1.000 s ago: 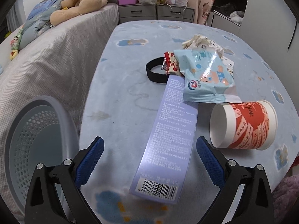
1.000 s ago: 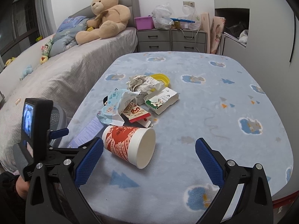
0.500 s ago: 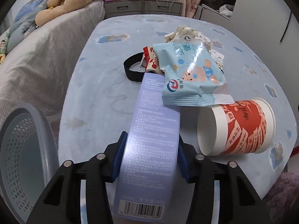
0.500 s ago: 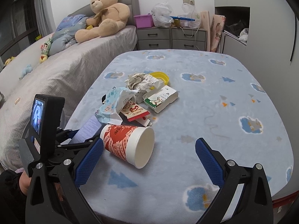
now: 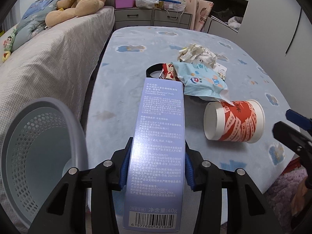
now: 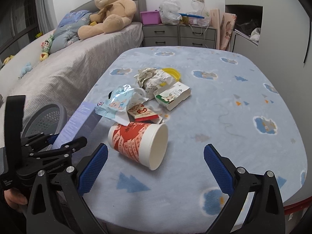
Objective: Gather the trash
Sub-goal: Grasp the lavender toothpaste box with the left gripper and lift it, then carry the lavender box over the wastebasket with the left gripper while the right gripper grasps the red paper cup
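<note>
Left gripper (image 5: 156, 167) clamped on box (image 5: 158, 146), lower centre, beside bin (image 5: 39, 146) at lower left. Right gripper (image 6: 156, 167) wide, empty. Cup (image 6: 138, 144), wrappers (image 6: 120, 101), carton (image 6: 172, 95) left on bed (image 6: 214, 105).

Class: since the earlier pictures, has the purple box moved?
Yes. The purple box, flat on the table before, now rises in the left claw, beside the bin.

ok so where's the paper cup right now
The paper cup lies on its side near the table's front edge, just ahead of the open right claw, touching the blue snack bag behind it.
</note>
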Tool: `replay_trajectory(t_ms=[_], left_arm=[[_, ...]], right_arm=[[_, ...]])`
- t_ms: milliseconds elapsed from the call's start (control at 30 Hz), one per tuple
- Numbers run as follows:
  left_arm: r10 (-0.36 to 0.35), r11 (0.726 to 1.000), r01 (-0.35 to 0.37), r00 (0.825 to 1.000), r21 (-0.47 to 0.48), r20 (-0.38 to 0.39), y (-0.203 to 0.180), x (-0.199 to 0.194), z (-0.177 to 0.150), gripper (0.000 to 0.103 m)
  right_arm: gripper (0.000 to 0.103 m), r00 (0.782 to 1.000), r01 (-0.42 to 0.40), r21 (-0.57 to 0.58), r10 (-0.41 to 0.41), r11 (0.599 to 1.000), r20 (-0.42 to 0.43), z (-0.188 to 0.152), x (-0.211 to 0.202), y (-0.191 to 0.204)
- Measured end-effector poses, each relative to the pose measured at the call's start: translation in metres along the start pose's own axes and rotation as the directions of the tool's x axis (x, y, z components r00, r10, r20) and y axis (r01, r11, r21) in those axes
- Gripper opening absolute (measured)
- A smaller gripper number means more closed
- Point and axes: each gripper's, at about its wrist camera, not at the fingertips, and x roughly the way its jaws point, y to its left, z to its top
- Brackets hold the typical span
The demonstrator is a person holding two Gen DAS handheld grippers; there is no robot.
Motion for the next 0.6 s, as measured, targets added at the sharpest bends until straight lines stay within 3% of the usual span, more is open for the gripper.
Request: replay_trajectory(t_ms=[467, 600], left_arm=[[0.044, 0.998, -0.038, 0.994, -0.059, 0.099, 0.042, -0.051, -0.023, 0.044], [0.058, 0.996, -0.05, 0.991, -0.075, 0.122, 0.05, -0.058, -0.025, 0.044]], right_arm=[[0.097, 0.998, 0.057, 0.107, -0.055, 0.993, -0.021, -0.007, 0.038, 0.034], [0.097, 0.988, 0.157, 0.111, -0.157, 0.981, -0.01, -0.004, 0.05, 0.044]])
